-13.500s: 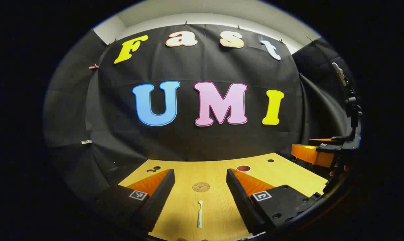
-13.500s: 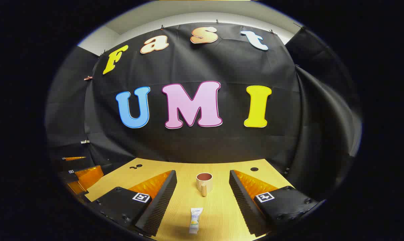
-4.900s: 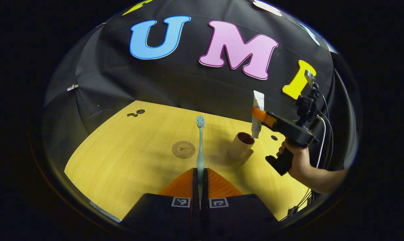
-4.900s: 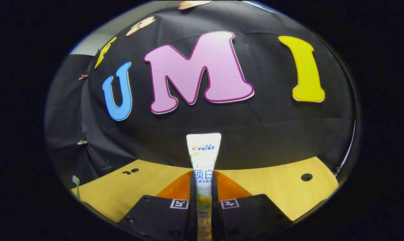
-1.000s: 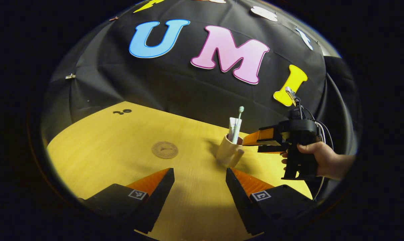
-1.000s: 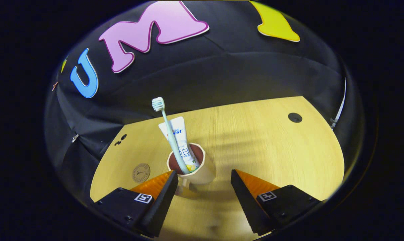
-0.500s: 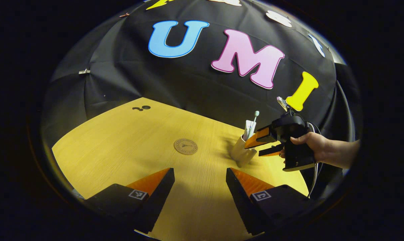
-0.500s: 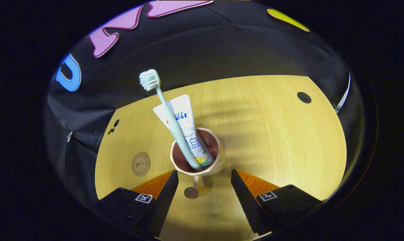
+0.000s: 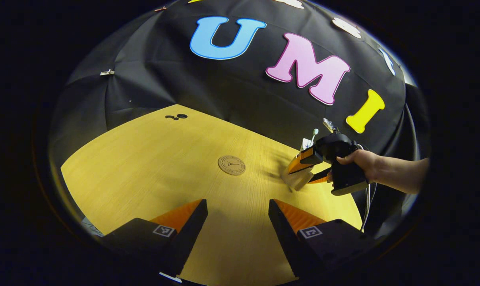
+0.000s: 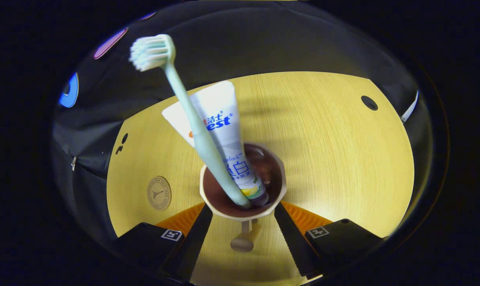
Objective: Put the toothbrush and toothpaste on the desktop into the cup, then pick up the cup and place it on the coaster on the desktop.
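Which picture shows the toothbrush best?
The right gripper view: the pale green plastic toothbrush looms close, bristles up, leaning in the beige cup. In the left gripper view its head is just a tiny speck far off.

Wooden desktop with round holes

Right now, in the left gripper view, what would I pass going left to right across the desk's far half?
Small dark holes in the desk → round coaster → cup holding toothbrush and toothpaste → right gripper → the hand holding it.
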### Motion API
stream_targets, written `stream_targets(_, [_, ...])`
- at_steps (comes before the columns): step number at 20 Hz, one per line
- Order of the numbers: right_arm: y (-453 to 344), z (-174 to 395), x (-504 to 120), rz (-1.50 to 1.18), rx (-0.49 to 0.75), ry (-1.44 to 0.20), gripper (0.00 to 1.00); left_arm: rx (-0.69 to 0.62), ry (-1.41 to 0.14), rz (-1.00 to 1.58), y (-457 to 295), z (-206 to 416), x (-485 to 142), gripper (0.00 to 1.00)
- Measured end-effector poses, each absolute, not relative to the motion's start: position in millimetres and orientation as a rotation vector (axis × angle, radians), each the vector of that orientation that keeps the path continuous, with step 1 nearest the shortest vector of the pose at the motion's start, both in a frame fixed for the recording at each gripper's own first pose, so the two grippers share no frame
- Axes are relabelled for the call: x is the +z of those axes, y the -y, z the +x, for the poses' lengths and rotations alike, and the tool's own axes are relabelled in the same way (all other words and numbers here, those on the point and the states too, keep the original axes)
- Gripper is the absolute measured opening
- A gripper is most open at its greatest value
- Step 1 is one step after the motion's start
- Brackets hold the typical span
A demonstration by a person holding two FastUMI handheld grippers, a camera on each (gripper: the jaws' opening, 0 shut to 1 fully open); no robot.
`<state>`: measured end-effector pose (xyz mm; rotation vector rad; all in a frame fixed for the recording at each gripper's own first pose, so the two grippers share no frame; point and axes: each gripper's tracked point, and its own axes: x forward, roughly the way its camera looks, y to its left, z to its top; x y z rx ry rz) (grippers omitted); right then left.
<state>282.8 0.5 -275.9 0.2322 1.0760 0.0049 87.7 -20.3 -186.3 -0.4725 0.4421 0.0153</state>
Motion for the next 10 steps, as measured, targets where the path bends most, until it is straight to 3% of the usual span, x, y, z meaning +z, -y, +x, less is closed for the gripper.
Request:
stream_targets(2, [3,283,-283,0.238,-0.012,-1.096,0.95,0.006,-0.455,-0.498,18,86,-191,0.96])
stream_targets(7, [5,281,-289,0.226,-0.026,-1.108,0.8,0.006,-0.472,-0.52,14,82,-198,0.96])
stream_targets(10, [6,281,-292,0.227,-0.028,-1.112,0.8,-0.033,-0.484,-0.53,23,80,-201,0.96])
